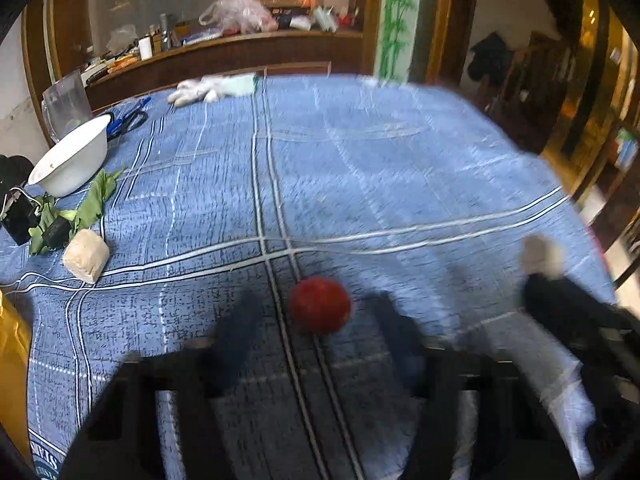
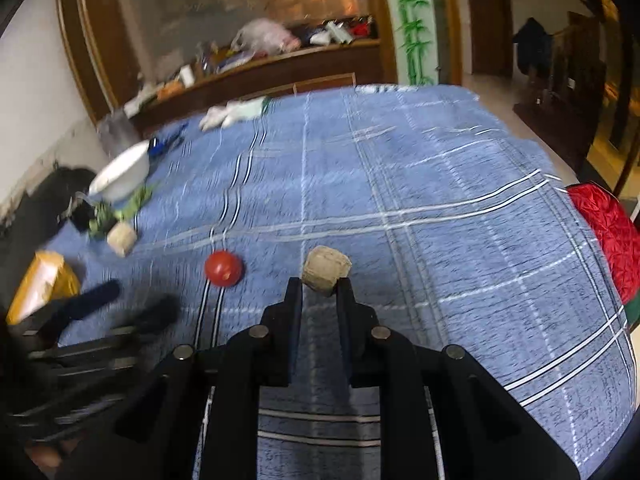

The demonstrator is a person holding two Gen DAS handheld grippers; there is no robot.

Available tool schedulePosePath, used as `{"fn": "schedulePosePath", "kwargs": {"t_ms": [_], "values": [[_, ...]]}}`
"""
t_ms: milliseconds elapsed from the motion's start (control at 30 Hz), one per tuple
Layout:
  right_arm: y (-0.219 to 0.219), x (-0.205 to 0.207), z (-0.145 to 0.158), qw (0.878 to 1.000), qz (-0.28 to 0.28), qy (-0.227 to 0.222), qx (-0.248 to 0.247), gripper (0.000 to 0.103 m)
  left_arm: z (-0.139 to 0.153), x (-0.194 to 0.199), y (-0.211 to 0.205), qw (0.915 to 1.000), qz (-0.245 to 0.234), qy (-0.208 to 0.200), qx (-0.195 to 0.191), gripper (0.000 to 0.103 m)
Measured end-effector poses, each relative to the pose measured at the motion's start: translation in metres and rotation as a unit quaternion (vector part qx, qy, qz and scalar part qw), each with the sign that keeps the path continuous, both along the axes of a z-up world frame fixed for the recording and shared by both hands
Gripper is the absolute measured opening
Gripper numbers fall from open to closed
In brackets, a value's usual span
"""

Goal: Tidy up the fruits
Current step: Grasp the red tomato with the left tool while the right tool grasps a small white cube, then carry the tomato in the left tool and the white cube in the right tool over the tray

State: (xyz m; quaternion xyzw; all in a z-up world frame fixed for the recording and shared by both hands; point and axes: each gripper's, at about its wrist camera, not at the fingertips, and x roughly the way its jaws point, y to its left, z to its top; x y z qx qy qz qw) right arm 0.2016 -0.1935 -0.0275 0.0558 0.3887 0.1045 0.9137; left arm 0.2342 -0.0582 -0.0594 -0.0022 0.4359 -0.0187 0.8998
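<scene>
A blue checked cloth (image 2: 440, 208) covered the table, with white and dark lines crossing it. Behind the table stood a wooden shelf (image 2: 280, 68) full of bags and small things, and a dim doorway was at the right. Near the left edge of the cloth lay a white bowl (image 1: 70, 160), tilted on its side, with green leaves (image 1: 92, 204) and a pale beige block (image 1: 86, 255) just beside it. White gloves (image 1: 200, 90) lay at the far side.

The right gripper (image 2: 320, 286) was closed on a second beige block (image 2: 326, 269); the two fingertips pressed its lower part from both sides. This block looked rough, like a small wrapped cube with rounded corners.

The left gripper (image 1: 316, 312) was blurred. Its jaws stood partly open, one on each side of a red fruit (image 1: 319, 305), and I could not see the pads touching it. The fruit was round and smooth, deep red, and it lay on the cloth on a pair of dark lines. In the right wrist view the same fruit was left of the held block and apart from it.
</scene>
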Motion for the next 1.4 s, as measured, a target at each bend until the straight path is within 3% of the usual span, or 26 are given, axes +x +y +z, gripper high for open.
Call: {"fn": "schedulePosePath", "kwargs": {"t_ms": [33, 200, 333, 733, 1167, 1400], "values": [[-0.002, 0.0, 0.003, 1.0, -0.002, -0.006, 0.002, 0.018, 0.003, -0.001, 0.003, 0.9999, 0.002, -0.009, -0.007, 0.031], [-0.005, -0.003, 0.011, 1.0, 0.003, -0.024, 0.018, 0.018, 0.007, -0.018, 0.014, 1.0, -0.005, -0.006, -0.006, 0.03], [-0.004, 0.0, 0.008, 1.0, 0.01, -0.017, 0.023, 0.018, 0.014, -0.06, 0.029, 0.9998, 0.01, -0.008, -0.012, 0.03], [0.006, -0.005, 0.001, 1.0, 0.002, -0.008, -0.023, 0.018, 0.037, -0.165, 0.102, 0.9964, 0.072, -0.042, -0.014, 0.03], [0.047, -0.105, 0.01, 0.998, 0.053, -0.002, -0.042, 0.018, 0.038, -0.203, 0.131, 0.9917, 0.12, -0.046, -0.007, 0.03], [0.076, -0.135, 0.008, 0.996, 0.084, -0.003, -0.041, 0.018, 0.042, -0.215, 0.141, 0.9889, 0.138, -0.054, 0.0, 0.03]]}}
